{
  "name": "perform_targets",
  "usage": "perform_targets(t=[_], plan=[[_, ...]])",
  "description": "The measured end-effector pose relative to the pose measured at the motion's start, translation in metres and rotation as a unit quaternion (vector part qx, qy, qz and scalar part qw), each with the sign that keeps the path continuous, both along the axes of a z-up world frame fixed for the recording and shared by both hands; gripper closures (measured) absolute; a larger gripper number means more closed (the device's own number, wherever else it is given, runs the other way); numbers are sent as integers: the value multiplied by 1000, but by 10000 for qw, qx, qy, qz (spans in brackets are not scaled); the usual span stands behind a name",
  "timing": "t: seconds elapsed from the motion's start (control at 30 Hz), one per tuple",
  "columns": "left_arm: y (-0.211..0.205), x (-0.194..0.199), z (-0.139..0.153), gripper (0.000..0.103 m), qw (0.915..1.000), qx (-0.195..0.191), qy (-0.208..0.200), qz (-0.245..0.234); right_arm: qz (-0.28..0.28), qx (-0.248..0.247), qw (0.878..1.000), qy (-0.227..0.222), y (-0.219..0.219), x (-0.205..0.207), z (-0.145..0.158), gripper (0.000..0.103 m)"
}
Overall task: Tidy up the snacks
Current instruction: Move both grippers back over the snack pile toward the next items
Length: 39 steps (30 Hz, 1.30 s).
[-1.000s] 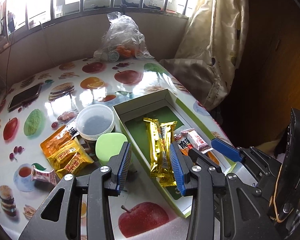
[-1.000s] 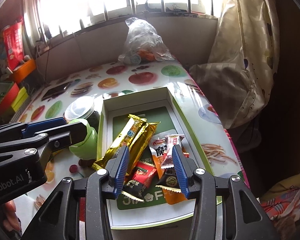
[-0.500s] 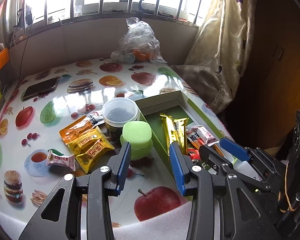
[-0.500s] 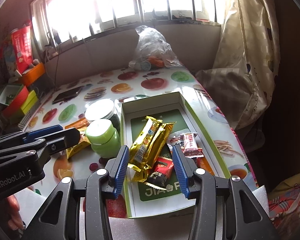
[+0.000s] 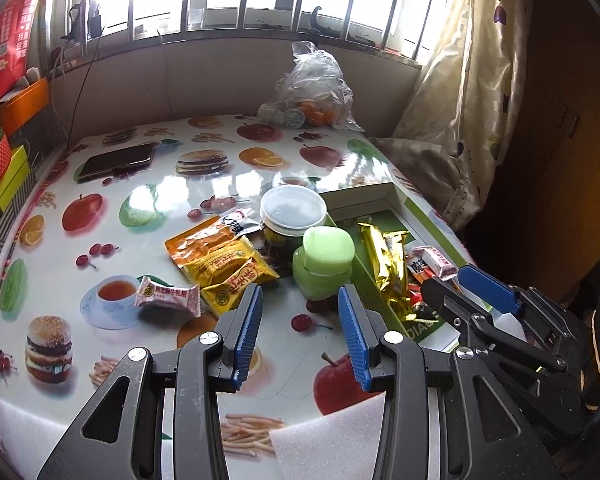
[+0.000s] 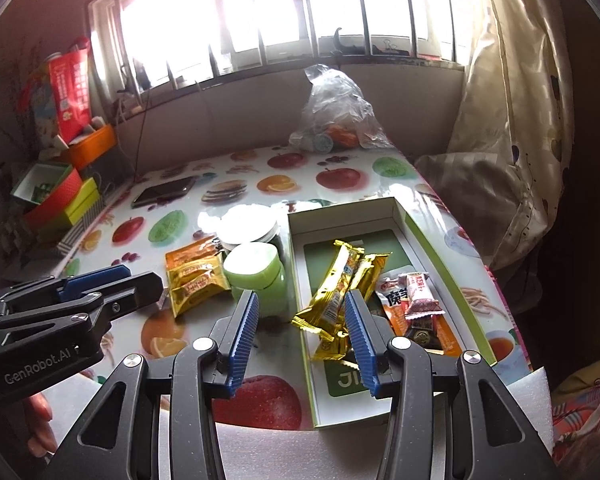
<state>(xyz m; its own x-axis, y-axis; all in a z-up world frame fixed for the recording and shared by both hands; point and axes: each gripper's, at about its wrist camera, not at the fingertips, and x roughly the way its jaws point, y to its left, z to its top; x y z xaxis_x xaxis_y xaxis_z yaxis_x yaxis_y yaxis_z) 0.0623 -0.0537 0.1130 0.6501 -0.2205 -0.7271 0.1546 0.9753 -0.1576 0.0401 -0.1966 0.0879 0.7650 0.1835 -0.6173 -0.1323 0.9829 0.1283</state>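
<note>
Two crinkled gold foil bars [image 6: 342, 280] lie inside the shallow green-and-white cardboard box [image 6: 436, 248], long axes running near-to-far. Flat orange and yellow sachets [image 5: 224, 260] lie left of it on the glossy counter [image 5: 148, 184]. Left gripper [image 5: 300, 334] and right gripper [image 6: 300, 338] hover part-open, empty.

We see the open white box [image 6: 440, 240] with green inside on the table; in it lie two gold bars [image 6: 340, 284] slanted, touching each other, and small red-and-white packets [image 6: 418, 296]. Left of the box, yellow packets [image 5: 228, 264] and a pink candy [image 5: 168, 296] lie flat.
</note>
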Motion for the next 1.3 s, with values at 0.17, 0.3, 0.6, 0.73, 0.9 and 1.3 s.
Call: perform_targets(t=[0.17,0.3,0.6,0.73,0.9,1.3], plan=[[23,-2,-9,62,9997,-52,93,241,166,-20,9999,14,16,2,-1,59],[45,0,-17,62,9986,-104,164,496,341,-48,9994,47,32,6,-4,59],[88,5,-35,62,9955,-135,316,887,702,-204,9971,192,68,18,-14,59],[103,8,-44,62,9938,-170,414,1017,929,-261,9948,330,89,27,-22,58],[127,11,-59,62,9913,-234,562,1169,1179,-440,9906,538,120,42,-37,58],[157,20,-83,62,9864,-396,845,1355,1084,-1004,9841,986,157,86,-70,58]])
